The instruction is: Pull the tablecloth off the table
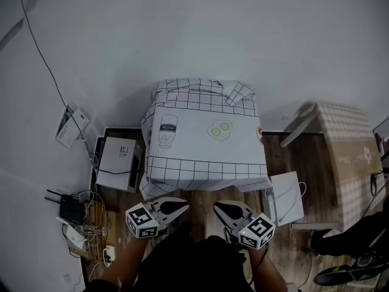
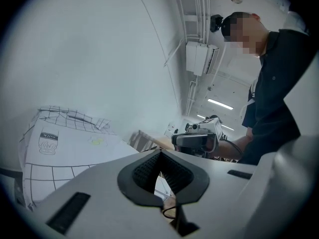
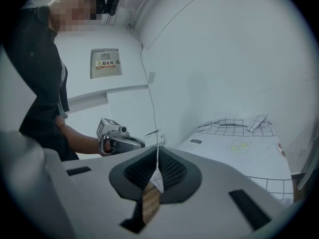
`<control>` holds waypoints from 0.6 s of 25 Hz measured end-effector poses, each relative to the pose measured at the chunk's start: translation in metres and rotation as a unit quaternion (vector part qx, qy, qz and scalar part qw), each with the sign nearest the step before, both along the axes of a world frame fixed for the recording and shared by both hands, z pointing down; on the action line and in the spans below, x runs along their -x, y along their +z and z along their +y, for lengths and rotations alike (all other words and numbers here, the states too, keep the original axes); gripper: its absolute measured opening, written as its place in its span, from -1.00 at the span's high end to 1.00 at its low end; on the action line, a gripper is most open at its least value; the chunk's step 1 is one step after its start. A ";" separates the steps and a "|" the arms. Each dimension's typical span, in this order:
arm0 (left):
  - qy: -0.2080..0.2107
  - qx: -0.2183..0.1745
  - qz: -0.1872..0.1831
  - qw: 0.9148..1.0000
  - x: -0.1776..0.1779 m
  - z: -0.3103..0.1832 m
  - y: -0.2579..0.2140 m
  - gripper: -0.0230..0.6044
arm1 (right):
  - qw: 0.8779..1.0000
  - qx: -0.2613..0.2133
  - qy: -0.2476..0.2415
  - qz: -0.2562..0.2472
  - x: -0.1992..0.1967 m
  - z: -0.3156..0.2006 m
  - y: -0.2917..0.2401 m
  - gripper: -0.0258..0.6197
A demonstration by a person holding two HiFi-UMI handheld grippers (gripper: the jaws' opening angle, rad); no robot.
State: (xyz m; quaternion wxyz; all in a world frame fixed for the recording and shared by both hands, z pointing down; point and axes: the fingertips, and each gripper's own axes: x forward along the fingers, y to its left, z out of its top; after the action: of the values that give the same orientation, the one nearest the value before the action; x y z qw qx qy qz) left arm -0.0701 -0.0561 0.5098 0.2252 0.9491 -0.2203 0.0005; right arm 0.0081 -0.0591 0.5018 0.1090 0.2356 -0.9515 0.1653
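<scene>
A white tablecloth (image 1: 203, 140) with a black grid border and printed bottle and eggs covers the small table; its far edge is rumpled. My left gripper (image 1: 180, 207) and right gripper (image 1: 217, 208) hover side by side just short of the table's near edge, both shut with nothing between the jaws. Neither touches the cloth. In the left gripper view the shut jaws (image 2: 160, 157) point past the tablecloth (image 2: 75, 146) towards the right gripper (image 2: 197, 139). From the right gripper view, the shut jaws (image 3: 158, 152) face the tablecloth (image 3: 237, 151), and the left gripper (image 3: 119, 141) shows at left.
A white box (image 1: 117, 163) stands on the floor left of the table, with a router and cables (image 1: 76, 215) nearer me. A white panel (image 1: 289, 198) leans at the right. Further right stands another table with a checked cloth (image 1: 346, 157). Shoes (image 1: 343, 269) show at bottom right.
</scene>
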 end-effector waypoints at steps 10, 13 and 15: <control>0.005 0.001 0.008 1.000 0.005 -0.075 0.008 0.90 | 1.000 0.007 0.010 0.007 0.005 -0.064 0.009 0.85; 0.007 0.002 0.005 1.000 0.000 -0.095 0.010 0.90 | 1.000 0.010 0.005 0.008 0.005 -0.084 0.014 0.85; 0.005 0.007 0.003 1.000 -0.004 -0.110 0.013 0.90 | 1.000 0.012 0.003 0.006 0.004 -0.101 0.016 0.85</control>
State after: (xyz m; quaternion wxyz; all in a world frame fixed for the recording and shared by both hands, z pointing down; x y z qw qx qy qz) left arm -0.0666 -0.1658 0.5228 0.2322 0.9487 -0.2146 0.0007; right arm 0.0040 -0.1598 0.5181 0.1166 0.2381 -0.9481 0.1756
